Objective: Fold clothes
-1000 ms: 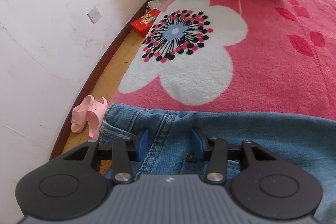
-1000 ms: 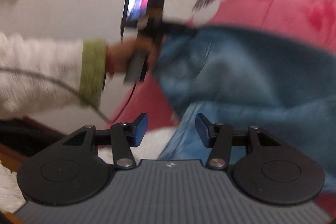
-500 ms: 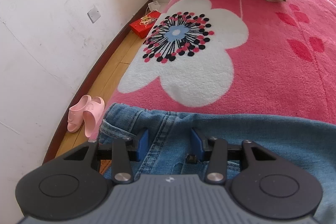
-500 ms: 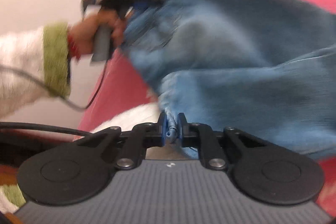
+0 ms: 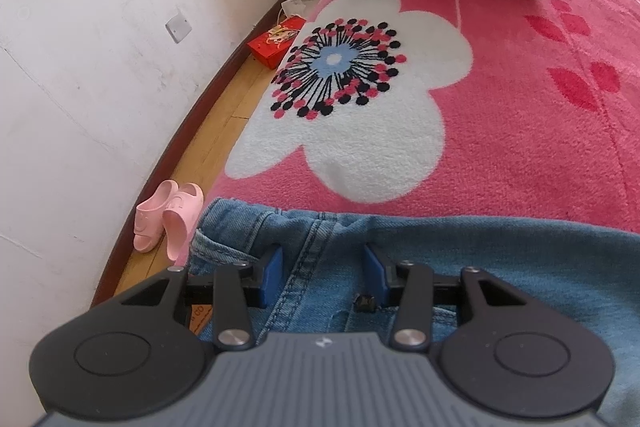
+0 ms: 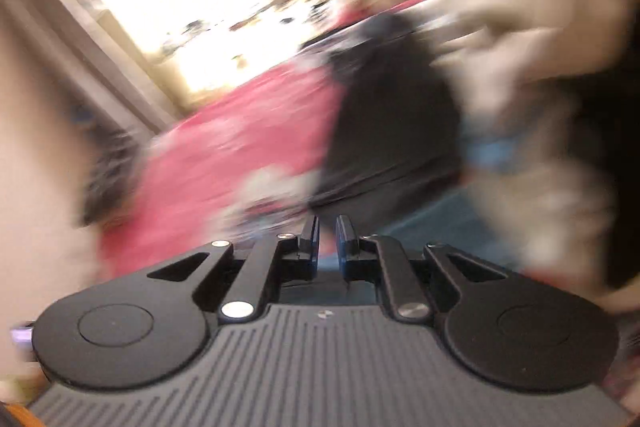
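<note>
Handling soft, weighty blue denim jeans (image 5: 460, 259): your left gripper (image 5: 323, 269) stands spread over the waistband at 6 o'clock; right gripper (image 6: 327, 237) nearly pressed together, contents blurred.

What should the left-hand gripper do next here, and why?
Probably close the left gripper on the jeans waistband: its jaws stand apart astride the seam, with denim lying flat between them, so that end looks unheld.
</note>
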